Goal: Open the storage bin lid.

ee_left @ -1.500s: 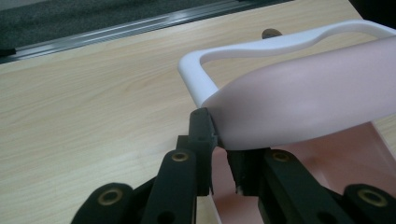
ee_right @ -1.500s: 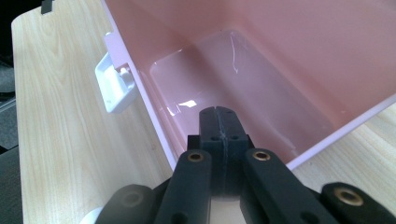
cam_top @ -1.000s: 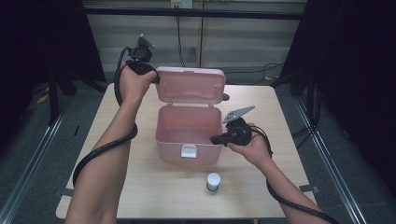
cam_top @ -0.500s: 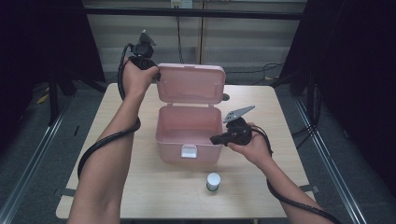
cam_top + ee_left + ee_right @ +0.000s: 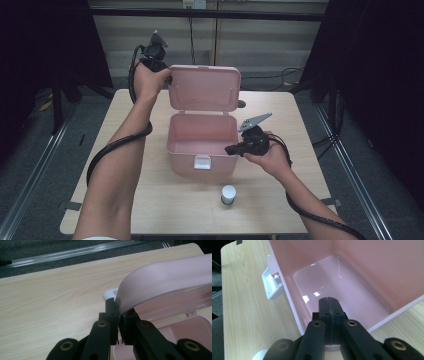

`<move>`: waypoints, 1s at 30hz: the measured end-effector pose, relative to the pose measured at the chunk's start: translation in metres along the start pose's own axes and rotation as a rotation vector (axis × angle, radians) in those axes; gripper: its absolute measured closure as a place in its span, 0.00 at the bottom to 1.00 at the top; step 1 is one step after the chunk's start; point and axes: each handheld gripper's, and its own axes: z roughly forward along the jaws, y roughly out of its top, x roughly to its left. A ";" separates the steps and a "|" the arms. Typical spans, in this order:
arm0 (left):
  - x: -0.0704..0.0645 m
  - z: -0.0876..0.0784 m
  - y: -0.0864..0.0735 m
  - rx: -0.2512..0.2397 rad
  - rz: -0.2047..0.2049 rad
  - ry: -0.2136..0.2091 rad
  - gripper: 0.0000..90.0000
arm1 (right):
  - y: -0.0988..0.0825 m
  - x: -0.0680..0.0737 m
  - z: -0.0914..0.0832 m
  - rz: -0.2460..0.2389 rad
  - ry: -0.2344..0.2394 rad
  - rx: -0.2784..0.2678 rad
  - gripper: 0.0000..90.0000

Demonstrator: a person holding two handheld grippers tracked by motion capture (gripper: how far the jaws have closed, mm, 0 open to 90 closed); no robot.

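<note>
A pink plastic box (image 5: 185,162) stands open in the middle of the table, its lid (image 5: 205,87) raised upright at the back. My left gripper (image 5: 169,77) is at the lid's upper left edge. In the left gripper view my left gripper (image 5: 119,312) is shut on the rim of the lid (image 5: 165,277), and its jaws have just closed a little further on it. My right gripper (image 5: 229,149) sits at the box's right front rim. In the right gripper view the jaws of my right gripper (image 5: 329,302) are pressed together with nothing between them, over the bare inside of the box (image 5: 374,270).
A small white-capped bottle (image 5: 228,194) stands on the wooden table (image 5: 300,125) in front of the box. A white latch (image 5: 202,162) is on the box's front wall. Cables trail from both grippers. Dark floor and rails surround the table.
The lid has swung a little further up and stands more upright, with my left hand moving slightly with it. My right hand has stayed in place.
</note>
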 end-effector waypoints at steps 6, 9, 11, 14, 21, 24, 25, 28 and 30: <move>0.001 0.004 0.003 0.002 -0.008 -0.005 0.96 | 0.000 0.001 0.000 0.000 0.003 0.002 1.00; 0.002 0.004 0.004 0.006 -0.004 -0.004 0.96 | 0.000 0.001 0.000 -0.002 0.006 0.003 1.00; 0.002 0.005 0.004 0.005 -0.005 -0.003 0.97 | 0.000 0.001 0.000 0.000 0.008 0.005 1.00; 0.002 0.008 0.005 0.002 -0.015 -0.007 0.96 | 0.000 0.002 0.000 -0.005 0.011 0.003 1.00; 0.002 0.013 0.007 -0.003 -0.015 0.006 0.97 | 0.000 0.002 0.000 -0.004 0.005 0.004 1.00; 0.003 0.016 0.008 -0.010 -0.015 0.005 0.97 | 0.000 0.002 0.000 -0.009 0.009 0.005 1.00; 0.003 0.016 0.008 -0.010 -0.015 0.005 0.97 | 0.000 0.002 0.000 -0.009 0.009 0.005 1.00; 0.003 0.018 0.009 -0.011 -0.015 0.008 0.97 | 0.000 0.002 0.000 -0.005 0.012 0.002 1.00; 0.004 0.019 0.009 -0.006 -0.014 0.011 0.97 | 0.000 0.002 0.000 -0.008 0.016 0.002 1.00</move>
